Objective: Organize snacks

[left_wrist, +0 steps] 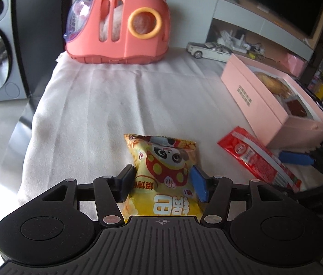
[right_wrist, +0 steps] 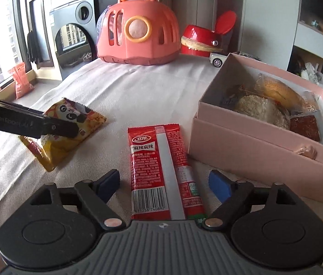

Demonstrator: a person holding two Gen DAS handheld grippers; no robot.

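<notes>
My yellow panda snack bag (left_wrist: 161,174) sits between the fingers of my left gripper (left_wrist: 163,178). The fingers are closed on its sides and squeeze it a bit. From my right camera the bag looks tipped up off the white cloth (left_wrist: 88,105) on the table, near the left edge.

The red snack stick pack (right_wrist: 161,171) lies flat on the cloth, near the front edge of the table. It lies between the fingers of my right gripper (right_wrist: 163,183). Those fingers are wide open and do not touch it.

The pink box (right_wrist: 253,151) is at the right side of the table, just beside the red pack. It is open and already has some snacks in it. I think both of my snacks should go in there.

At the far edge stand a pink toy carrier (left_wrist: 118,23), a red toy (right_wrist: 202,39) and a white toy car (left_wrist: 209,49).

What could go wrong? The yellow bag is puffy and slick, so it may slip out or pop if I squeeze hard. The red pack is thin and flat, so my open fingers may slide over it or pinch the cloth too. My two grippers are close, so they could bump on the way to the box.
</notes>
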